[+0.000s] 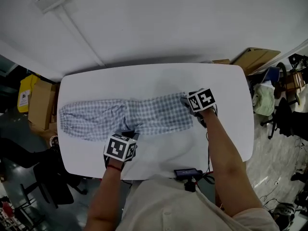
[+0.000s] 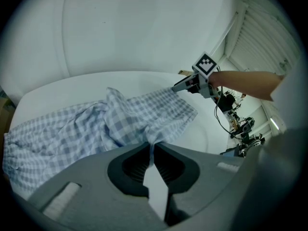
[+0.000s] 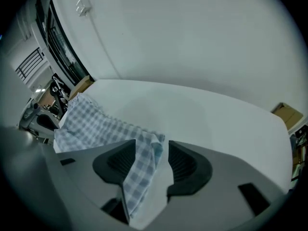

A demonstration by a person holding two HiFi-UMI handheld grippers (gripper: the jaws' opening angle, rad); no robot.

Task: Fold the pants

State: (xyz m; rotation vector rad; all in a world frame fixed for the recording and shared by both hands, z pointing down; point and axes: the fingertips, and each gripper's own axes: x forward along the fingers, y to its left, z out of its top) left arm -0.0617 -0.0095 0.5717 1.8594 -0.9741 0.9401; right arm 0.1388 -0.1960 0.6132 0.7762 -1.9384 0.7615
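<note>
Blue-and-white checked pants [image 1: 130, 117], laid lengthwise across white tabletop [image 1: 221, 81], reaching from right hand-held gripper [image 1: 186, 101] past left hand-held gripper [image 1: 129, 135] and well beyond it. Rumpled close to the left one, flatter toward the right.

Risk, as judged: loss of the end at the right hand-held gripper. Cause: jaws there standing wide, fabric edge only draped between them and lying against one jaw, unclamped. Any lift or pull from the left likely to drag that end askew or slide it out altogether. Second risk: crooked fold from the left pinch. Cause: only a small gather of fabric caught, possibly a single layer, with loose cloth bunched just ahead of it. Fresh closure on the right probably needed before any carry.

Left hand-held gripper: jaws all but closed, narrow tuck of checked fabric pinched between them at the near long edge of the garment, roughly mid-length.

Right hand-held gripper: jaws well apart, end of garment hanging slack between them, nothing gripped.
</note>
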